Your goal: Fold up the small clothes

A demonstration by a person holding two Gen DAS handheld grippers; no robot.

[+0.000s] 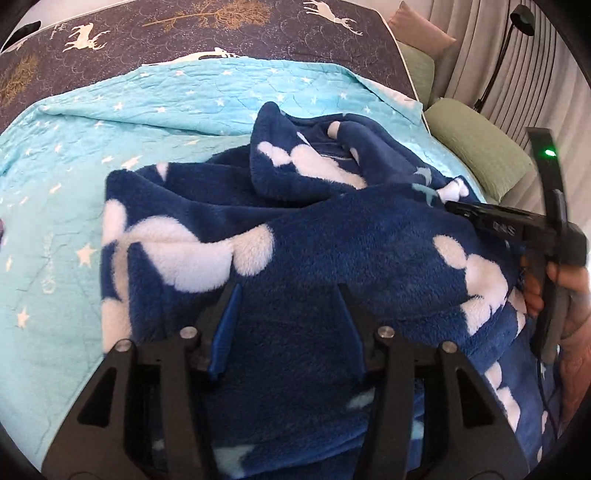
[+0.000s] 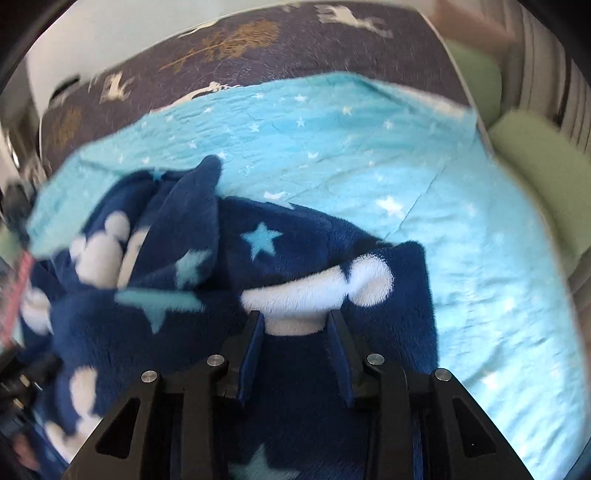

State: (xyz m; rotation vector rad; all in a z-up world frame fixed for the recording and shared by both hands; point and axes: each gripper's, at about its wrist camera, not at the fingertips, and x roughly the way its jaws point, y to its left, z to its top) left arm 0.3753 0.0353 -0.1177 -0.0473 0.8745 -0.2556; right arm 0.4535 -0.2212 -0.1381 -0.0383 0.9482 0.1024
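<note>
A dark blue fleece garment with white cloud shapes and pale stars lies rumpled on the light blue quilt. My left gripper hangs open just over the garment's near part, its blue pads apart and plush cloth below the gap. My right gripper is at the garment's right edge, where a folded ridge with a white patch rises just past its tips. Its jaws stand apart with fleece filling the gap. In the left wrist view its black body reaches into the fleece, held by a hand.
The quilt covers a dark bedspread printed with deer and trees. Green cushions and a pink one lie along the right side by a pleated curtain. A black lamp arm stands there too.
</note>
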